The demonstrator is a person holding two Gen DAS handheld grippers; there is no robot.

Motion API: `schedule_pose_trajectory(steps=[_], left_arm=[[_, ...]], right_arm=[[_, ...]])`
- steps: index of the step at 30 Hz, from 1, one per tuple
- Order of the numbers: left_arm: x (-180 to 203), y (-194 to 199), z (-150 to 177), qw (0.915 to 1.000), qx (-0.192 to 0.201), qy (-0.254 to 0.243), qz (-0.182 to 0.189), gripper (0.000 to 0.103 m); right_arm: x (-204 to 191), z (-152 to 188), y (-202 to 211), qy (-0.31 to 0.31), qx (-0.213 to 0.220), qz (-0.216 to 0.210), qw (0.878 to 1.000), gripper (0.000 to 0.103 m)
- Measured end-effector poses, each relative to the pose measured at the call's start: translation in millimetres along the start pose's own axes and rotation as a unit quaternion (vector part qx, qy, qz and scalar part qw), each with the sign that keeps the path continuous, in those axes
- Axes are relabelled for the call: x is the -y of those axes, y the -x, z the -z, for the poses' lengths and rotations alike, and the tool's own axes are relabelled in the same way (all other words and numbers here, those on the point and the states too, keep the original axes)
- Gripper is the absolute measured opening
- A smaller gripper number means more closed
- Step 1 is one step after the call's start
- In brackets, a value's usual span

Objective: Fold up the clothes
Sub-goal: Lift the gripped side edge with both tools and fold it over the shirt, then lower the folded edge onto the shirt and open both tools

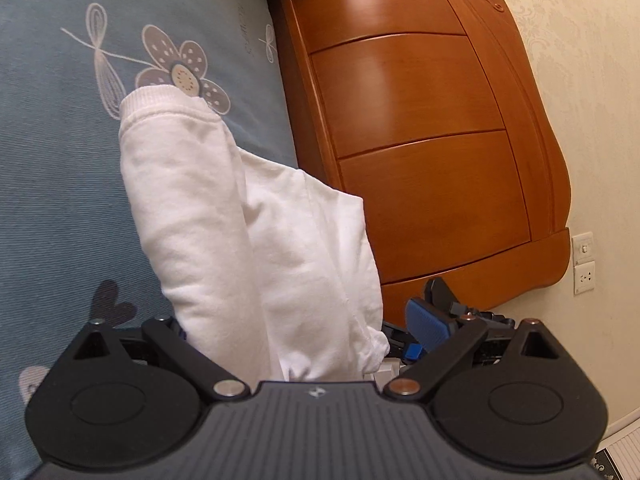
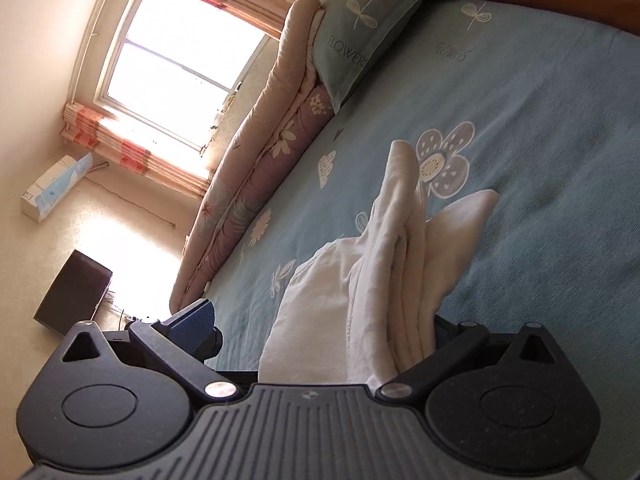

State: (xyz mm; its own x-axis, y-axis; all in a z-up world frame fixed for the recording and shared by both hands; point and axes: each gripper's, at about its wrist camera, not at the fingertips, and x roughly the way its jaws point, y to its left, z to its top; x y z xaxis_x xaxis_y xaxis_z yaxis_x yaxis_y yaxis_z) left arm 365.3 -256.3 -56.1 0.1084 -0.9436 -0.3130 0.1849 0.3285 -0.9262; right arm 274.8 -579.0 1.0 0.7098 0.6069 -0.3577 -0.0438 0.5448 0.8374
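We see both the left gripper (image 1: 304, 336) and right gripper (image 2: 320, 332), jaws spread wide, white garment (image 1: 256, 240) draped between them above the bed (image 1: 48, 160)

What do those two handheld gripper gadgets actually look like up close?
Both look alike. The left gripper and right gripper have a grey ribbed body with a small logo, flanked by two round black housings. Black link bars with silver pivot pins run forward to the fingers, which carry textured blue pads. No cables or sleeves show.
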Motion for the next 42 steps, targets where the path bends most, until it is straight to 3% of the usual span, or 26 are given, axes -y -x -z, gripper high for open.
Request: schedule_pose_trajectory(steps=[5,9,15,19,24,26,28,31,34,36,39,40,42], left_arm=[[8,-46,-7,0.9996,-0.024,-0.005,0.016,0.096],[7,-57,-9,0.9992,-0.033,0.009,0.019,0.096],[-14,-51,2,0.9970,-0.058,0.048,-0.014,0.096],[-34,-39,10,0.9949,-0.074,0.052,-0.044,0.095],[-34,-14,-10,0.9978,-0.032,0.027,-0.051,0.096],[-37,-25,-22,0.9971,-0.032,0.042,-0.055,0.096],[-40,-38,-32,0.9965,-0.034,0.048,-0.059,0.096],[-35,-44,-39,0.9970,-0.026,0.032,-0.065,0.096],[-21,-41,-49,0.9978,0.011,-0.001,-0.066,0.095],[-7,-32,-55,0.9961,0.038,-0.037,-0.071,0.095],[22,-11,-56,0.9808,0.081,-0.126,-0.125,0.095],[30,-6,-56,0.9751,0.089,-0.150,-0.137,0.095],[43,-4,-55,0.9702,0.085,-0.183,-0.134,0.095]], right_arm=[[22,-40,25,-0.006,0.028,0.026,0.999,0.103],[37,-58,29,-0.013,0.030,0.048,0.998,0.103],[80,-44,16,-0.053,-0.005,0.075,0.996,0.103],[113,-30,14,-0.075,-0.021,0.151,0.985,0.103],[111,-32,41,-0.059,0.041,0.123,0.990,0.103],[113,-37,37,-0.069,0.044,0.107,0.991,0.103],[119,-37,23,-0.077,0.025,0.126,0.989,0.103],[129,-36,4,-0.079,0.004,0.157,0.984,0.103],[125,-43,1,-0.065,0.033,0.092,0.993,0.103],[109,-47,7,-0.026,0.070,0.086,0.993,0.103],[72,-49,22,0.059,0.105,0.135,0.984,0.103],[59,-45,25,0.093,0.103,0.151,0.979,0.103],[43,-29,31,0.137,0.081,0.143,0.977,0.103]])
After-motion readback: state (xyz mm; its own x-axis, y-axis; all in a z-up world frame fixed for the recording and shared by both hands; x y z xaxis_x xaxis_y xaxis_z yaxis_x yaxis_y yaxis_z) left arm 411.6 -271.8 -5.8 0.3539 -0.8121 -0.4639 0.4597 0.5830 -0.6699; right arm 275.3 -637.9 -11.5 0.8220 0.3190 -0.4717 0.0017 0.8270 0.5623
